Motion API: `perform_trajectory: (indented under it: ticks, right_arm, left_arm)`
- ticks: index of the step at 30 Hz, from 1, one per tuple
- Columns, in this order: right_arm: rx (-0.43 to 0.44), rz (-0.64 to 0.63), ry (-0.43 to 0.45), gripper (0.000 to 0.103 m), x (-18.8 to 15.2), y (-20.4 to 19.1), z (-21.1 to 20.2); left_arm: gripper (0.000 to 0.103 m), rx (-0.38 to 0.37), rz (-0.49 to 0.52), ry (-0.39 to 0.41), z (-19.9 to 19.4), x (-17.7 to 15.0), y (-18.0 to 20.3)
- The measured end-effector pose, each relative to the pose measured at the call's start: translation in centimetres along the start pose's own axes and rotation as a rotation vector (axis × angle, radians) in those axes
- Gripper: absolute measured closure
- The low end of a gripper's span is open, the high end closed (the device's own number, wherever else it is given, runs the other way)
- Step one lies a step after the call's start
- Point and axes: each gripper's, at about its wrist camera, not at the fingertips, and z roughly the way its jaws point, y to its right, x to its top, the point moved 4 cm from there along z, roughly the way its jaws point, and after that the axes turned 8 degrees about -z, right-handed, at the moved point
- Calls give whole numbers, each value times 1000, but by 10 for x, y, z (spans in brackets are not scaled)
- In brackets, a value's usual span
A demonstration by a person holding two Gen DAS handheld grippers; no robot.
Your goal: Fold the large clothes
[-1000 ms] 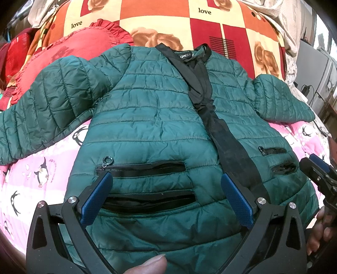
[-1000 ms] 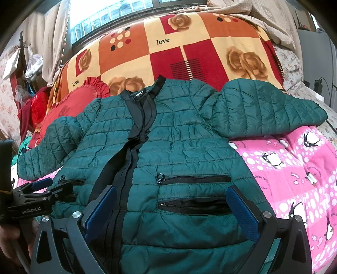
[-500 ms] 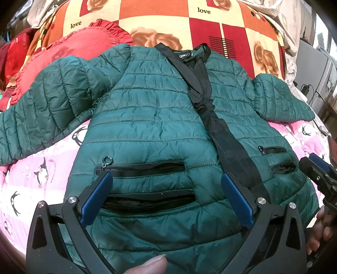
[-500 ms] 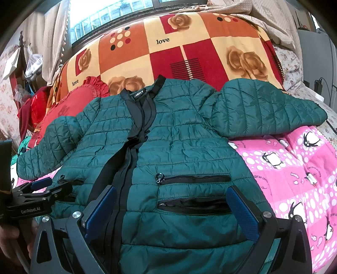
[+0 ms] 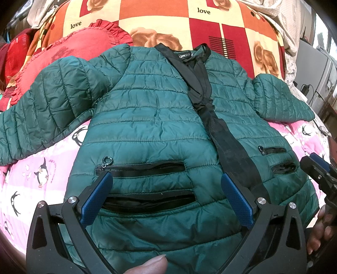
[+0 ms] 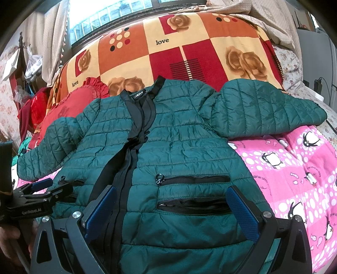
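A dark green quilted jacket [image 5: 151,126] lies face up on the bed, front closed with a black placket, both sleeves spread sideways; it also shows in the right wrist view [image 6: 179,147]. My left gripper [image 5: 166,189] is open and empty, hovering over the jacket's lower left panel by its zip pockets. My right gripper [image 6: 170,202] is open and empty over the lower right panel near the hem. Each gripper shows at the edge of the other's view, the right one [image 5: 318,168] and the left one [image 6: 42,189].
A pink penguin-print blanket [image 6: 294,168] covers the bed. A red frilled cushion [image 5: 69,52] and an orange, red and cream "love" blanket [image 6: 189,52] rise behind the jacket. A window [image 6: 109,14] is at the back, furniture [image 5: 316,69] at the right.
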Motion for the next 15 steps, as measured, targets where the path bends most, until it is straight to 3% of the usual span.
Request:
perform_trajectory:
  ticks: [11,15]
  right_arm:
    - [-16,17,35,1,15,4,-29]
    - [1,13,106,1,49,6,-46]
  left_arm:
    - [0,24,0,18,-4,0,0]
    - [0,30,15,41,-6,-2,4]
